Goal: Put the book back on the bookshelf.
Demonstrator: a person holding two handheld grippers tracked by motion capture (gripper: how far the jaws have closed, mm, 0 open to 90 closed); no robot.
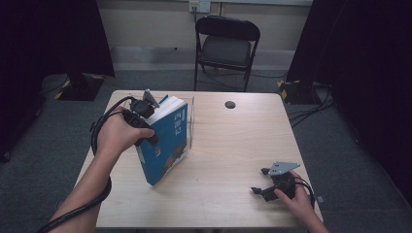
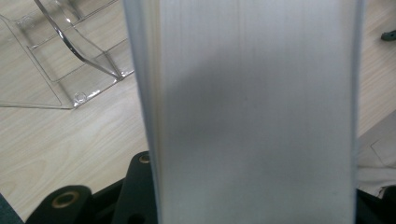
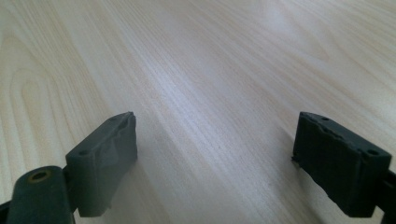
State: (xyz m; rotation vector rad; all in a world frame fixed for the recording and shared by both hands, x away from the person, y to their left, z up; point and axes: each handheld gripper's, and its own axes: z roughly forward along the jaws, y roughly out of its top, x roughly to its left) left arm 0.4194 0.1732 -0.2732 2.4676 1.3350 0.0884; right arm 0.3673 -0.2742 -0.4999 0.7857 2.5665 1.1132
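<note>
A thick blue book (image 1: pixel 167 143) stands tilted on the table, its lower corner on the wood and its white page block up and to the left. My left gripper (image 1: pixel 149 127) is shut on the book's upper part, across its thickness. In the left gripper view the page edge (image 2: pixel 257 112) runs up between the black fingers (image 2: pixel 136 186). A clear plastic book stand (image 1: pixel 191 121) sits just behind and right of the book, and its base (image 2: pixel 70 60) lies on the wood. My right gripper (image 1: pixel 259 180) rests near the front right corner, open (image 3: pixel 215 158), with bare wood between its pads.
The light wooden table (image 1: pixel 233 145) has free room in its middle and right. A small black round object (image 1: pixel 230 104) lies near the far edge. A black folding chair (image 1: pixel 226 46) stands beyond the table. Cables trail from both grippers.
</note>
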